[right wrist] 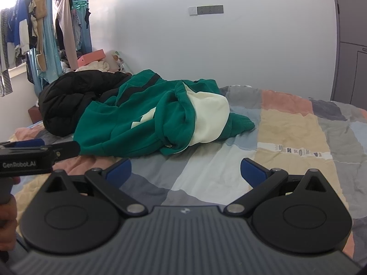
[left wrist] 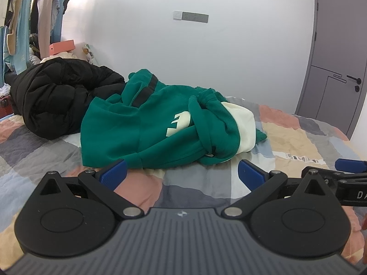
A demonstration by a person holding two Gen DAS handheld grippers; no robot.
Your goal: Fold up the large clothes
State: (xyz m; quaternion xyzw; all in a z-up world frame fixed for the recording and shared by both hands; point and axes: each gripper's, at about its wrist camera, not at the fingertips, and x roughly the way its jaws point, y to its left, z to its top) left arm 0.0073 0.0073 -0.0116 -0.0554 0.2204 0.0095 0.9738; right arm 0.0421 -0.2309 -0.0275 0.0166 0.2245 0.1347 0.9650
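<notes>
Where green hoodie point(left wrist: 142, 133) bunches, sleeves hidden, black coat point(left wrist: 57, 96) behind

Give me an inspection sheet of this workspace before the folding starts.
Surface: bed with patchwork quilt, wrinkled.
Job's things: green sweatshirt crumpled in a heap, cream lining showing; black puffer jacket bundled behind it, touching it.
Clutter: pink box and soft items at the bed's far corner.
Grippers: left gripper and right gripper both open, empty, short of the sweatshirt.
Cables: nothing seen.
Surroundings: hanging clothes at left, wall sockets, grey door.
</notes>
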